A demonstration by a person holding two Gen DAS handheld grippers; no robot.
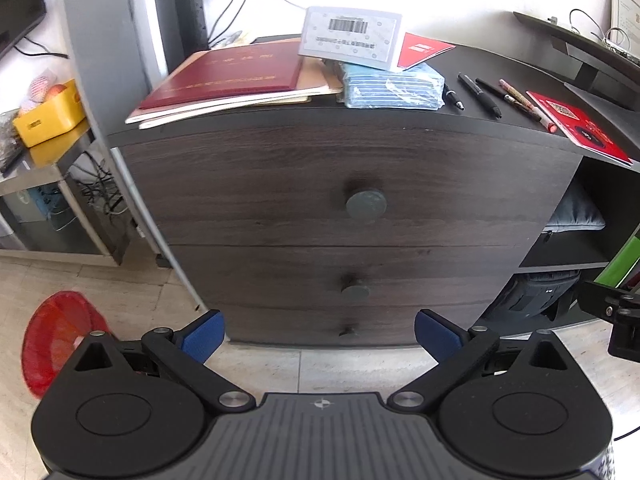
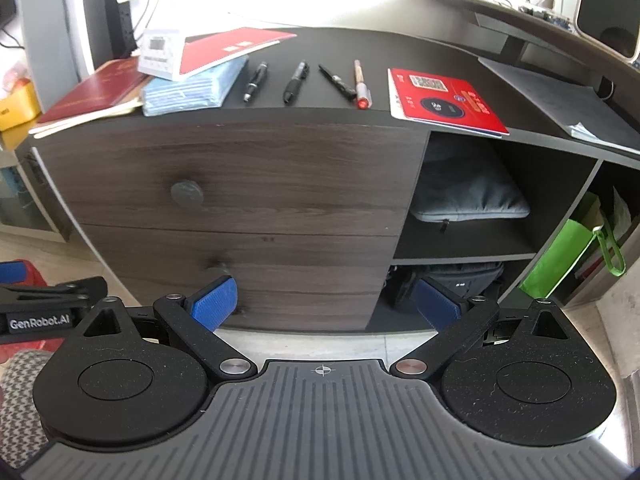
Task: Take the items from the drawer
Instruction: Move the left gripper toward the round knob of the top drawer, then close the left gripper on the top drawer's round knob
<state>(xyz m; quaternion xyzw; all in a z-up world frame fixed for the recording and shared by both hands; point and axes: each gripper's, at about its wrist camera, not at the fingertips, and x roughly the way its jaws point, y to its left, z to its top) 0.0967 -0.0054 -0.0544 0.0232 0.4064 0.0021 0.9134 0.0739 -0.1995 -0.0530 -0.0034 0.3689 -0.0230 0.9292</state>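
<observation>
A dark wood-grain drawer unit (image 1: 348, 184) stands on a pale tiled floor, its counter (image 2: 340, 46) strewn with pens and booklets. All drawers are shut, so the items stay hidden. Both the left gripper (image 1: 318, 332) and right gripper (image 2: 326, 300) hang released, well apart from the top knob (image 1: 366, 205). Best squared to that knob before closing and pulling straight back.

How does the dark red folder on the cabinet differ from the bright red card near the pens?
The dark red folder is maroon and plain apart from gold lettering; the bright red card carries printed graphics and a dark round mark. The folder lies on a stack of papers at the left end of the cabinet top; the card lies directly on it, right of the pens, its corner overhanging the front edge. The folder looks larger. Both lie flat.
</observation>
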